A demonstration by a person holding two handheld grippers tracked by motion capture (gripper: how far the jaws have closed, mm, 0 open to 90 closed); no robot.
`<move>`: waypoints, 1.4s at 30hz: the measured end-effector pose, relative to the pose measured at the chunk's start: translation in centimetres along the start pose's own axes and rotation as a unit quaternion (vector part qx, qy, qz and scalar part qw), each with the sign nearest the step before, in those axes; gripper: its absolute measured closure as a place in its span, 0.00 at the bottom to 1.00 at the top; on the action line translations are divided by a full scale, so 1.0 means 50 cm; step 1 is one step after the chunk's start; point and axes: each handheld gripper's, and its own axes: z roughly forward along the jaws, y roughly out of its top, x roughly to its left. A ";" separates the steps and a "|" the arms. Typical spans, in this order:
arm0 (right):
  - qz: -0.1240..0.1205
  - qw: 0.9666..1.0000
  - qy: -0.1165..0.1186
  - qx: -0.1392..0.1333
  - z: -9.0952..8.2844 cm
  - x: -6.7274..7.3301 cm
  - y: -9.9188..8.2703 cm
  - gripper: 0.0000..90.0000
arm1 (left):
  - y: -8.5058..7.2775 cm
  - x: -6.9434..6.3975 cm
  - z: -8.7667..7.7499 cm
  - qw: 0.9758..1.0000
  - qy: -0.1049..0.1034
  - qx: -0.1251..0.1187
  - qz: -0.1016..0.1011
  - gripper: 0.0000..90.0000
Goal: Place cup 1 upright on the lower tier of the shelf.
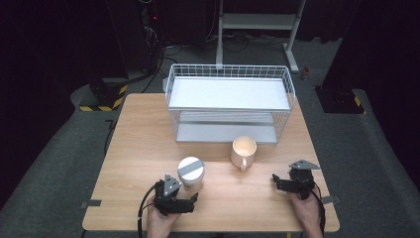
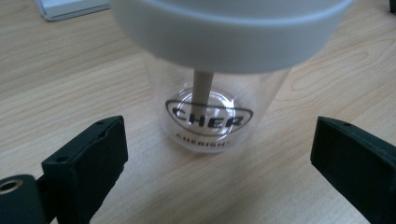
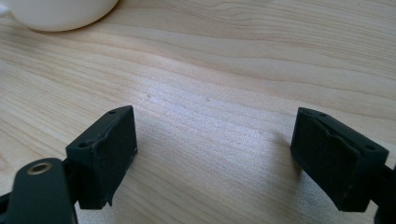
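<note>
Nearest the surface's (image 1: 133, 148) front edge, the left hand-held gripper (image 1: 194, 198) stands wide open and empty, with the clear lidded tumbler (image 1: 190, 172) upright just ahead of its jaws, a stem inside it. Bare wood lies between that and the cream mug (image 1: 243, 151), near the wire rack (image 1: 230, 101). Rightmost, the right hand-held gripper (image 1: 274, 179) gapes empty, well short of the mug.

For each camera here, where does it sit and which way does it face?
High view: above the person's side, facing forward and down on the table; forearms, left gripper, right gripper.
Left gripper view: on that gripper, facing the clear cup; open jaws.
Right gripper view: facing bare wood, mug at the corner; open jaws.
Shared: cup, mug.
</note>
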 end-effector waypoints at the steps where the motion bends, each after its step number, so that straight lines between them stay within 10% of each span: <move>1: 0.000 1.000 0.000 0.000 0.000 0.000 0.000 0.16 | 0.006 -0.001 0.006 1.000 -0.002 0.000 -0.001 0.05; 42: 0.000 1.000 0.000 0.000 0.000 0.000 0.000 0.16 | 0.042 0.000 0.050 1.000 0.007 -0.023 0.012 0.21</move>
